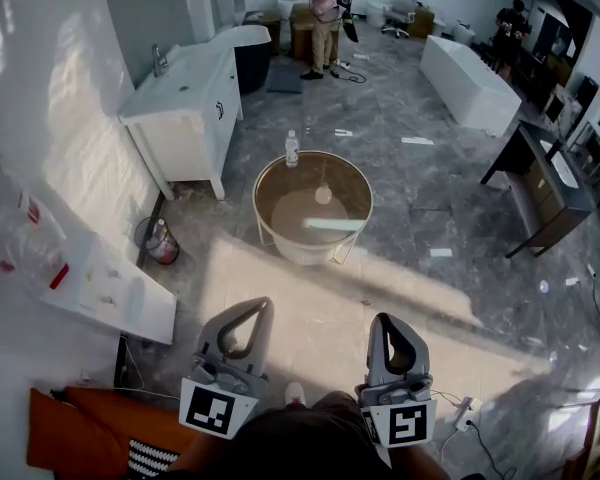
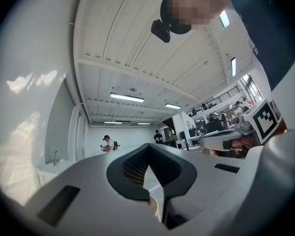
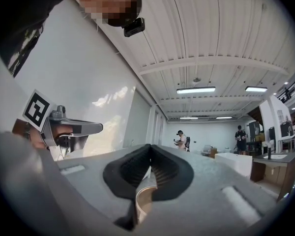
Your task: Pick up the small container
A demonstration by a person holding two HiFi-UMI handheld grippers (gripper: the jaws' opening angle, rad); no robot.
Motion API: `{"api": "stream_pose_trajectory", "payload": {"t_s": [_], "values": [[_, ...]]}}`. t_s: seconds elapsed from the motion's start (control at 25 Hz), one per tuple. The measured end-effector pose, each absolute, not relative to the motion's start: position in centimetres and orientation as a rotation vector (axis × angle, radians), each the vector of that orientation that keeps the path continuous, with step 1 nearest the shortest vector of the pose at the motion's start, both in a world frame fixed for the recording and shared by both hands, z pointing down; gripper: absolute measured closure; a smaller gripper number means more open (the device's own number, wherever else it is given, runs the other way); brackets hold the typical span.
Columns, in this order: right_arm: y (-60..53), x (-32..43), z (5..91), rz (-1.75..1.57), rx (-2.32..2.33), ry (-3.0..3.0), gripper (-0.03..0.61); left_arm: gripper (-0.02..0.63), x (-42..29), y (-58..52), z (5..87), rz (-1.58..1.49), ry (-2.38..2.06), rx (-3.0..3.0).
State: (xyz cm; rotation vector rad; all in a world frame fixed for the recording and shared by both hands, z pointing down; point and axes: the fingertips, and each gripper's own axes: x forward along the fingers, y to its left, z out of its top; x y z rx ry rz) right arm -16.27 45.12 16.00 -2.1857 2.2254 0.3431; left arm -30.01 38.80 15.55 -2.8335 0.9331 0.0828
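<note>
The grey marbled floor [image 1: 450,228] took up most of the room. Against the left wall stood a white vanity [image 1: 185,98] with a sink and tap. Across from it, well apart, lay a long white tub-like block [image 1: 470,80], and a dark desk [image 1: 542,186] stood nearer on the right. A person [image 1: 326,13] stood at the far end, and another [image 1: 510,28] in the far right corner.

In the middle of the floor stood the round table [image 1: 265,193], with a brown top, a pale rim and thin wire legs. It was well ahead of both grippers.

The left gripper [image 1: 252,308] and the right gripper [image 1: 389,322] were held side by side, low and close to the wearer, each pointing towards the table. The left gripper's [image 2: 148,151] jaws were pressed together with nothing between them. The right gripper's [image 3: 150,150] jaws were likewise closed and empty, and a sliver of the table's rim showed through the gap below its pads.

A small bin [image 1: 160,240] sat on the floor beside the vanity. A clear bottle [image 1: 292,149] stood upright at the table's far edge. The small container [image 1: 323,195], a pale round thing, sat near the middle of the tabletop, apart from the bottle and untouched.
</note>
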Motion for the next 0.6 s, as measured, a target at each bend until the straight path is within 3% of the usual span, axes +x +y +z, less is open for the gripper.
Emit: {"api": "stream_pose_trajectory", "payload": {"t_s": [0.6], "values": [[34.9, -12.1, 16.0, 0.337, -2.163, 2.240, 0.581, 0.601, -26.8, 29.6, 15.3, 0.098, 0.993, -2.810]]}}
